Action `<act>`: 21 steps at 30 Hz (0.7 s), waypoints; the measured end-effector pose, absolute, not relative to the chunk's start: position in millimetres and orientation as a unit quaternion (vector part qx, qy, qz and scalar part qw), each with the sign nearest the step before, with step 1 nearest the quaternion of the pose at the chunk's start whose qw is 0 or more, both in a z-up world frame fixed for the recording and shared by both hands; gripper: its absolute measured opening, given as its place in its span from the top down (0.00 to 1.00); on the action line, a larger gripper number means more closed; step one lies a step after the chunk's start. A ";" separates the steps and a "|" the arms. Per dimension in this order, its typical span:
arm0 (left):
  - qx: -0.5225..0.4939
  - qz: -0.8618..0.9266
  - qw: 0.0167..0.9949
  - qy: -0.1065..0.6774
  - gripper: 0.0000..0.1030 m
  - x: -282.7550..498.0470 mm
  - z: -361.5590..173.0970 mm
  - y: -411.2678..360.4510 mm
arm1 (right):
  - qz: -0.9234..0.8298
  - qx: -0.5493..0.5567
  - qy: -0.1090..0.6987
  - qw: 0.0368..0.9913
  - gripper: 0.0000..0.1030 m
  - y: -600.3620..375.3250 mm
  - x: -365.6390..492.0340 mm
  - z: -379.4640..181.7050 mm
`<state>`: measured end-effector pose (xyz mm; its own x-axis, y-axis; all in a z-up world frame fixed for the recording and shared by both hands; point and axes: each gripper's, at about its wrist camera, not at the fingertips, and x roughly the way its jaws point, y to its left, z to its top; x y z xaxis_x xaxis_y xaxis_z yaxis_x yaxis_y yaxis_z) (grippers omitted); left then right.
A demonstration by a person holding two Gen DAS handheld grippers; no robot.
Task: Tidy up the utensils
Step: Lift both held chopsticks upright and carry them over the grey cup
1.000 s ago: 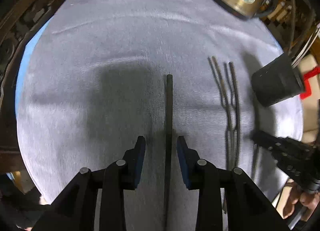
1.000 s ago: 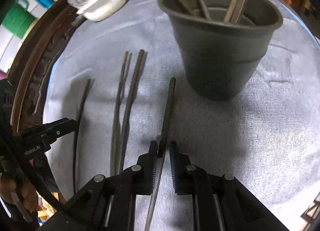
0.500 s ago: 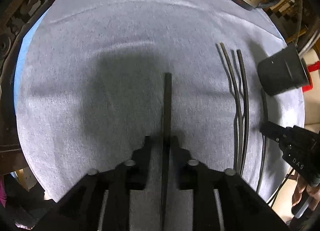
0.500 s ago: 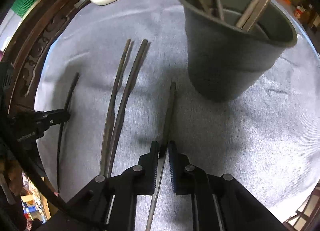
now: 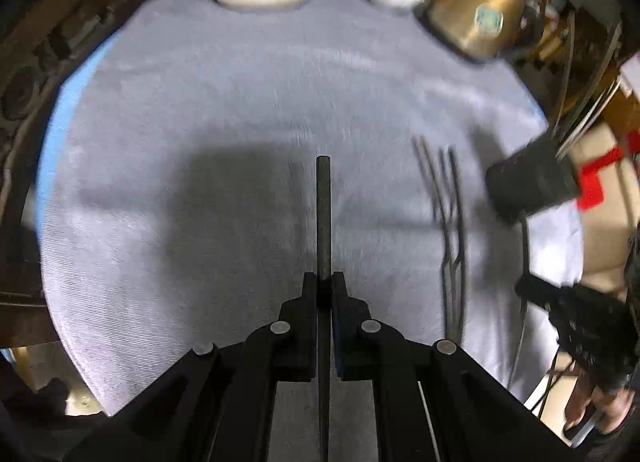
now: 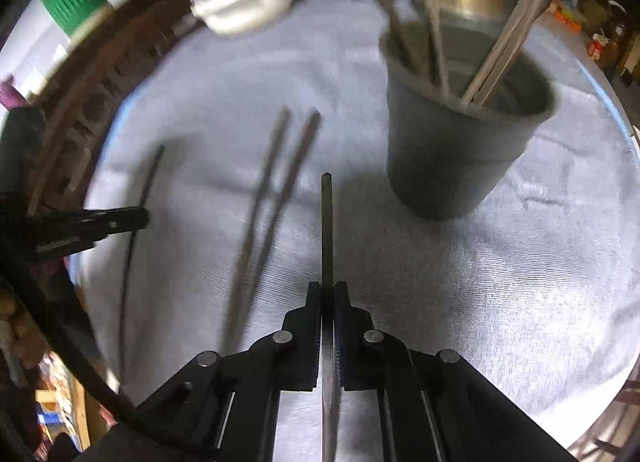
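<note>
Both tongs, left (image 5: pixel 324 282) and right (image 6: pixel 328 290), have just clamped chopsticks; no writing is legible.

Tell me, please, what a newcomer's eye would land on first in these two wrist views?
Probably the left hand-held gripper at bottom centre, shut on a dark chopstick over the grey cloth. The right hand-held gripper likewise pinches a chopstick. Next, the dark cup of utensils, upper right in the right wrist view, and the loose chopsticks left of centre there.
</note>
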<state>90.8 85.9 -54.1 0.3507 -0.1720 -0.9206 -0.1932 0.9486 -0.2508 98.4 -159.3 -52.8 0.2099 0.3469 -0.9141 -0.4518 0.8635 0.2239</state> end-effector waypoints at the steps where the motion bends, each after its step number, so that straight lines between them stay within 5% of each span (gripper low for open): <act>1: -0.169 0.008 0.818 0.550 0.94 88.4 -44.6 88.5 | 0.265 -0.032 0.556 0.787 0.94 -162.3 93.7 -41.7; 13: -0.171 0.076 0.924 0.334 0.94 66.8 17.5 84.8 | 0.189 0.081 0.290 0.935 0.94 -231.4 49.8 65.8; 21: -0.104 0.131 0.963 0.209 0.94 55.4 13.4 59.7 | 0.110 0.072 0.197 0.972 0.94 -244.2 48.0 54.7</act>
<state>55.4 59.7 13.4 0.8777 0.2097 -0.4309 -0.2966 0.9440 -0.1448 48.0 -244.2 54.7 0.8984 0.2413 -0.3669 -0.1845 0.9656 0.1833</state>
